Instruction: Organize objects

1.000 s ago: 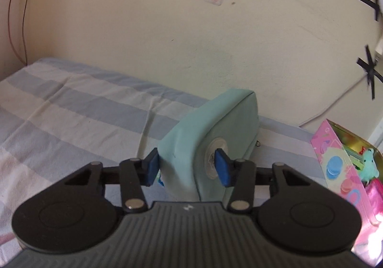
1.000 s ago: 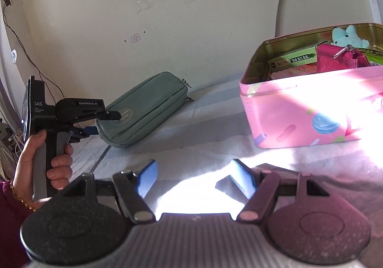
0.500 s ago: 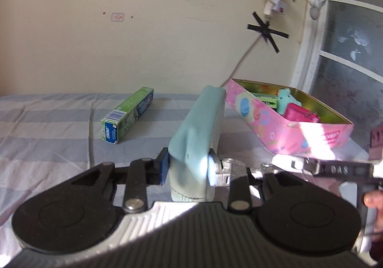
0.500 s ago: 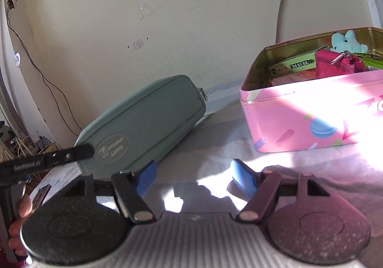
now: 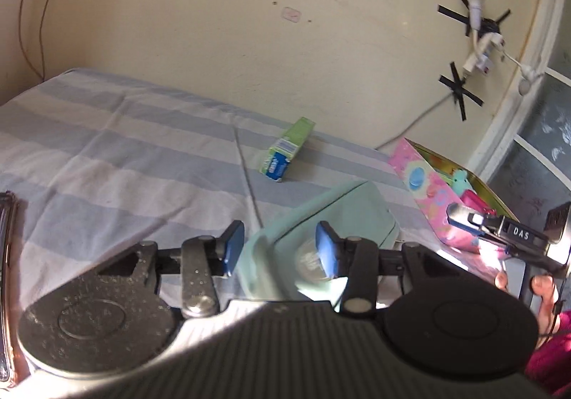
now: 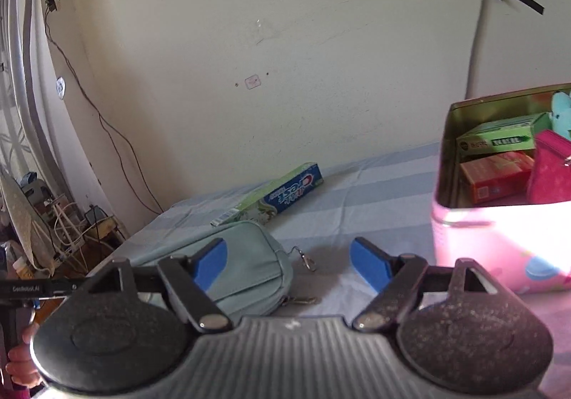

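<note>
A mint-green zip pouch [image 5: 332,217] lies on the striped bed sheet [image 5: 117,156] between the fingers of my left gripper [image 5: 280,251]. The jaws stand apart with a gap beside the left pad, so the gripper is open. The pouch also shows in the right wrist view [image 6: 246,267], low on the sheet left of my right gripper [image 6: 289,265], which is open and empty. A green toothpaste box [image 5: 289,154] lies farther back near the wall; the right wrist view [image 6: 274,197] shows it too. A pink tin box [image 6: 499,249] stands at the right.
The pink tin [image 5: 424,192] holds a green box [image 6: 499,137], an orange box [image 6: 496,176], a pink purse [image 6: 549,174] and a teal plush [image 6: 562,112]. A cream wall [image 5: 249,24] with taped cables backs the bed. Clutter and wires [image 6: 67,220] lie off the bed's left edge.
My left gripper carried the pouch toward the tin, then set it down on the sheet and opened its jaws. The toothpaste box came into view. My right gripper stayed open.
</note>
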The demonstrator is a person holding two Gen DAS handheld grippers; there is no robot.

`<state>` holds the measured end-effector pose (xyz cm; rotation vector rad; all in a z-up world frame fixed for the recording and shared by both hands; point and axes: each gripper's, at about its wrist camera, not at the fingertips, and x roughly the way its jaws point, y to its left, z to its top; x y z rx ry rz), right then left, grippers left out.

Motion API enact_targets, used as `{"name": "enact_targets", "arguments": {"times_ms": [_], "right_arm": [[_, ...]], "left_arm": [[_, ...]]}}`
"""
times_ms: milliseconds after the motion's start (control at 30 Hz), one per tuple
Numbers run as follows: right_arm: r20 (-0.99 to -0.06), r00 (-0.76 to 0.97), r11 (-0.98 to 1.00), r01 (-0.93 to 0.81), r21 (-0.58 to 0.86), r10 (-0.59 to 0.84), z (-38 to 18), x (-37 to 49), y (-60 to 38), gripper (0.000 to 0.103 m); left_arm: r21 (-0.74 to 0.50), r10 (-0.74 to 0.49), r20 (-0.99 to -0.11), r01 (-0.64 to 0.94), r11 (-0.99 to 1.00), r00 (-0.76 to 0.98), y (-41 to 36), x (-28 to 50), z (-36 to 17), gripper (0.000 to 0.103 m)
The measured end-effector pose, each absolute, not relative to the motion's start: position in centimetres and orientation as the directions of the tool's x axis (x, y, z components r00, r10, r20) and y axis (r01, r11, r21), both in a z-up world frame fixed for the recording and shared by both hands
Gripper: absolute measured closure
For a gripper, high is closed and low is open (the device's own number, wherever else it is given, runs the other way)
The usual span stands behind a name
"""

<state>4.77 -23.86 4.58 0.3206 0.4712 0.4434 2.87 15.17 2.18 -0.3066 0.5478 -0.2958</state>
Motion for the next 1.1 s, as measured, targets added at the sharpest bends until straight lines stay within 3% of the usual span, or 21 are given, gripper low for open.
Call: {"name": "enact_targets", "arguments": {"times_ms": [67, 133, 367, 433, 533, 633, 800, 1100], "right_arm": [[-0.389, 0.779, 0.855, -0.349, 0.383, 0.492, 4.3, 5.4, -22.6, 0.024], [-0.406, 0.757, 0.848, -0.369, 0.381, 0.512, 4.2, 5.5, -21.8, 0.024], [-0.461, 0.702, 0.831, -0.370, 0.416, 0.543, 3.2, 9.3, -20.4, 0.022], [-0.504, 0.660, 0.824, -0.361, 0.437, 0.557, 2.2, 10.9, -19.9, 0.022], [-0.549, 0.590, 0.806, -0.425, 0.411, 0.592, 1.4, 11.3, -17.8, 0.046], [-0.562, 0.627, 0.841, -0.424, 0.336, 0.540, 1.7, 9.6, -17.2, 0.047], [-0.543, 0.649, 0.846, -0.389, 0.366, 0.533, 2.1, 6.3, -20.3, 0.051], [-0.540, 0.721, 0.893, -0.262, 0.367, 0.434, 2.3, -0.5, -27.3, 0.054]], "left_arm": [[-0.380, -0.353, -0.459, 0.179, 0.907, 0.815, 15.4, 2.7, 2.0, 0.039], [-0.370, -0.345, -0.464, 0.175, 0.912, 0.816, 15.1, 2.4, 1.8, 0.031], [-0.434, -0.391, -0.544, 0.150, 0.888, 0.742, 13.9, 2.3, -0.3, 0.031], [-0.365, -0.332, -0.567, 0.132, 0.922, 0.754, 12.6, 2.2, -0.6, 0.033], [-0.292, -0.277, -0.573, 0.124, 0.948, 0.771, 11.3, 1.9, -0.6, 0.033], [-0.275, -0.273, -0.576, 0.132, 0.952, 0.770, 11.5, 1.9, -0.5, 0.037], [-0.299, -0.342, -0.579, 0.198, 0.933, 0.740, 10.9, 2.3, -0.4, 0.038], [-0.229, -0.433, -0.596, 0.374, 0.899, 0.676, 4.2, 4.0, -0.3, 0.038]]}}
